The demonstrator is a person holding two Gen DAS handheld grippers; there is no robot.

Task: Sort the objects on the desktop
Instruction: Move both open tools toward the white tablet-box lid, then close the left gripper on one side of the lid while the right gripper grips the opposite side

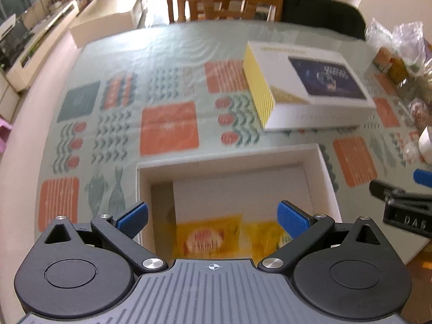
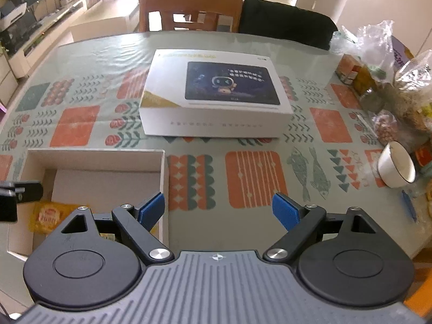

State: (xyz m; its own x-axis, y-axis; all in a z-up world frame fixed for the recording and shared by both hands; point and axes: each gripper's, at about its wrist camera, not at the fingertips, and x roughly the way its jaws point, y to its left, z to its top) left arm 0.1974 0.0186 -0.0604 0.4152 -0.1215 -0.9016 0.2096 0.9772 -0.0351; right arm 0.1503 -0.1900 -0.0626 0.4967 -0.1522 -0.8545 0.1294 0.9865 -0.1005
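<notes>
An open white cardboard box (image 1: 318, 162) sits near the table's front edge; it also shows in the right wrist view (image 2: 94, 152). Yellow snack packets (image 1: 208, 236) lie on its floor, seen also in the right wrist view (image 2: 50, 216). My left gripper (image 1: 213, 220) is open and empty, hovering over the box. My right gripper (image 2: 218, 208) is open and empty, above the tablecloth just right of the box. A closed white tablet box (image 2: 216, 100) lies further back on the table, also in the left wrist view (image 1: 310, 83).
A white cup (image 2: 397, 166) lies tipped at the right. Plastic bags of food and jars (image 2: 383, 75) crowd the right edge. Wooden chairs (image 2: 189, 8) and a black cushion (image 2: 286, 24) stand behind the table. The right gripper's tip (image 1: 399, 199) shows in the left wrist view.
</notes>
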